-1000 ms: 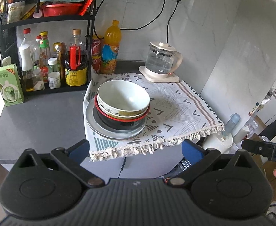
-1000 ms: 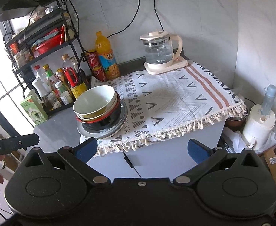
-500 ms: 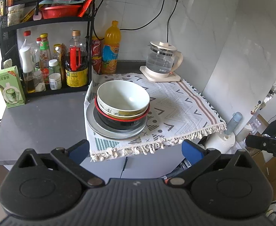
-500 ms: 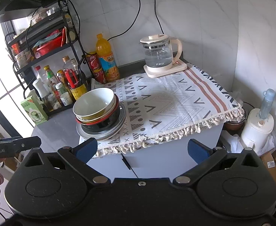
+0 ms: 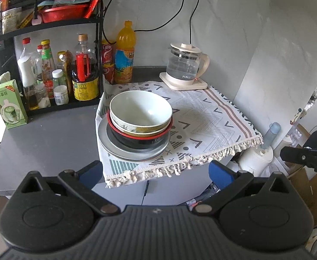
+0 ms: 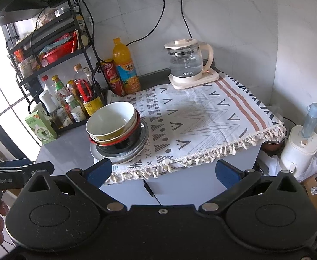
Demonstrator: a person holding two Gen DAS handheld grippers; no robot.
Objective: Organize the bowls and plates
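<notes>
On the cloth's [image 5: 201,119] left edge: bowls [image 5: 140,113] nested on a plate [image 5: 106,145]. Left gripper [image 5: 154,171] and right gripper [image 6: 162,171] spread wide, empty, short of the table. Fits a finished stack or one awaiting sorting.

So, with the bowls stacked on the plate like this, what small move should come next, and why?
The pictures cannot settle one move. The white bowl sits nested in the red-rimmed black bowl on the grey plate, at the cloth's left front corner. The left gripper and right gripper are open, empty, short of the counter. This fits a finished stack or one awaiting sorting; probably just hold back.
</notes>
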